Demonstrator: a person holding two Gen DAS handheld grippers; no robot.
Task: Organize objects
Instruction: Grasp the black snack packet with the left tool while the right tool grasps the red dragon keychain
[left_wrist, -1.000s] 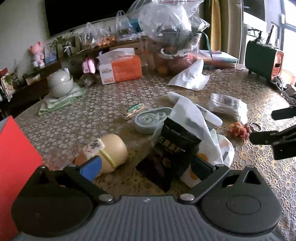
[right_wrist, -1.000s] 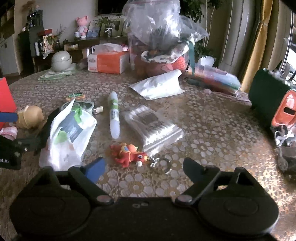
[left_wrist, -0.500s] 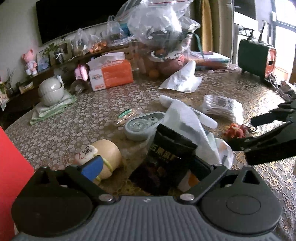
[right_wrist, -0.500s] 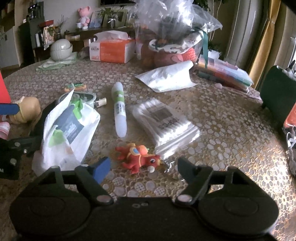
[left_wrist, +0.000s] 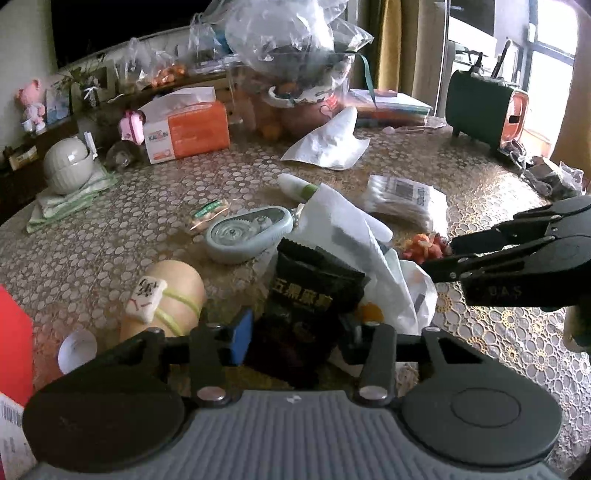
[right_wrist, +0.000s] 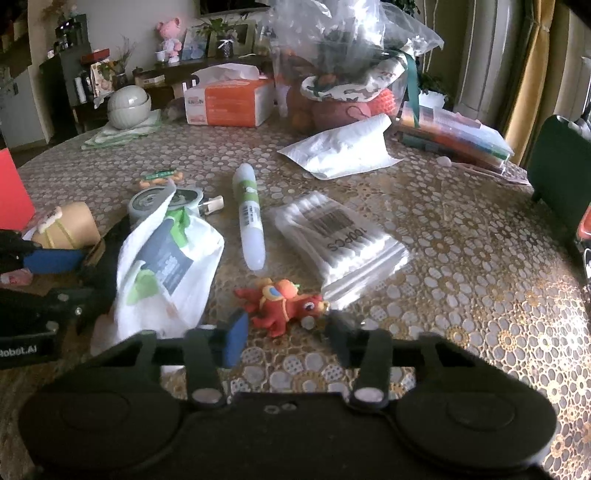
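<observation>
**Both tools close in on the worktop clutter**

Both sets of jaws have just been closing. Left tool (left_wrist: 295, 328) has narrowed onto the black snack packet (left_wrist: 310, 295), which stands upright between its fingers, long axis up, leaning against the white plastic bag (left_wrist: 354, 236); the pads look pressed to its sides. Right tool (right_wrist: 286, 332) has drawn in around the red dragon keychain (right_wrist: 284, 302), lying flat with its head toward the right finger; I cannot tell whether the pads touch it. Tight quarters here: bag just left of the dragon, cotton swab pack (right_wrist: 340, 232) just beyond it, white tube (right_wrist: 249, 218) lying lengthwise, pointing away from me. Open patterned worktop (right_wrist: 461, 258) stretches right, toward the green case (right_wrist: 557, 177) near the edge.
</observation>
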